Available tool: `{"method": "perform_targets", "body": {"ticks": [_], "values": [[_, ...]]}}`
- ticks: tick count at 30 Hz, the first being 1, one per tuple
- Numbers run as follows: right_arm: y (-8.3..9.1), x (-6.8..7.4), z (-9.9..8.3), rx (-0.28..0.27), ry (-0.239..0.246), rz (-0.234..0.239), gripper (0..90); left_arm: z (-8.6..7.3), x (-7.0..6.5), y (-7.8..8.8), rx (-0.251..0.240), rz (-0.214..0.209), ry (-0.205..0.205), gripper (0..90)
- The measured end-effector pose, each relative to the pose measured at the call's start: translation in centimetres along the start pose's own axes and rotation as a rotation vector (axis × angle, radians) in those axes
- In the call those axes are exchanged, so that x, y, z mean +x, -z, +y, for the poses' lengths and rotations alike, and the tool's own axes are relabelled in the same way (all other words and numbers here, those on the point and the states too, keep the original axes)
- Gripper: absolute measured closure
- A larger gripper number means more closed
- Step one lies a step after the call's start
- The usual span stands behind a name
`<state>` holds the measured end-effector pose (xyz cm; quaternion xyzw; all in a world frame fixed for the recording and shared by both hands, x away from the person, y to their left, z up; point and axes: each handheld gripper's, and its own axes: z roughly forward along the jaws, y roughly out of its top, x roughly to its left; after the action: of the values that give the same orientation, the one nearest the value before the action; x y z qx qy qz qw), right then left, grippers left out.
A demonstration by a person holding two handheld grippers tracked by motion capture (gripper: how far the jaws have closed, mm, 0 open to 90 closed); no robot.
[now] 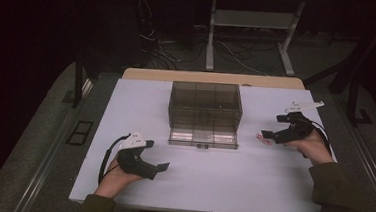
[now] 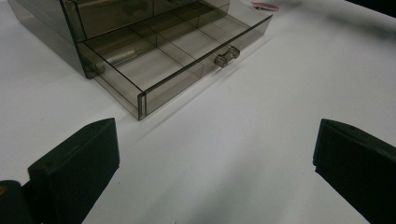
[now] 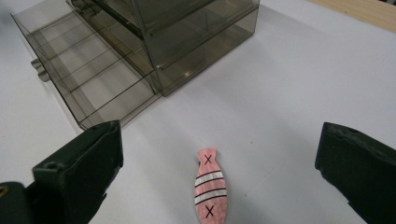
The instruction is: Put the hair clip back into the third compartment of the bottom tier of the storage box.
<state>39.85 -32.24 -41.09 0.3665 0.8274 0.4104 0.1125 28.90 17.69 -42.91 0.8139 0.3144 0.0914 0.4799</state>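
A smoky see-through drawer box point(image 1: 205, 102) stands at the middle of the white table point(image 1: 220, 188). Its bottom drawer point(image 1: 202, 138) is pulled out; its compartments point(image 2: 163, 56) look empty, and a small handle point(image 2: 226, 55) is on its front. A pink fish-shaped piece point(image 3: 210, 191) with white stripes and black crosses lies flat on the table right of the box point(image 1: 260, 137). My right gripper point(image 3: 219, 140) is open, jaws wide apart on either side of the piece, not touching it. My left gripper point(image 1: 156, 155) is open over bare table, in front and left of the drawer.
A wooden board edge point(image 1: 213, 78) shows behind the white table top. Beyond it on the dark floor are cables and the metal legs of a stand point(image 1: 210, 47). The table's front edge point(image 1: 194, 209) runs close to the person's forearms.
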Motion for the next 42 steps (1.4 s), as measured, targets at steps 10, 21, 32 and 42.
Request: {"method": "perform_targets", "body": {"ticks": [10,21,32,42], "values": [[-0.4,-0.3,-0.3,0.027,-0.001,-0.003,0.3,-0.1,0.0,0.0,0.002,-0.001,0.0,0.0],[-0.6,-0.2,-0.4,0.052,0.025,0.038,22.1,-0.1,0.0,0.0,0.0,-0.001,0.0,0.0],[-0.8,-0.4,-0.6,0.065,0.036,0.07,39.1,-0.1,0.0,0.0,0.0,-0.002,-0.001,0.0],[-1.3,-0.5,-0.9,0.106,0.057,0.072,47.3,-0.1,0.0,0.0,0.002,-0.004,-0.003,0.0]]}}
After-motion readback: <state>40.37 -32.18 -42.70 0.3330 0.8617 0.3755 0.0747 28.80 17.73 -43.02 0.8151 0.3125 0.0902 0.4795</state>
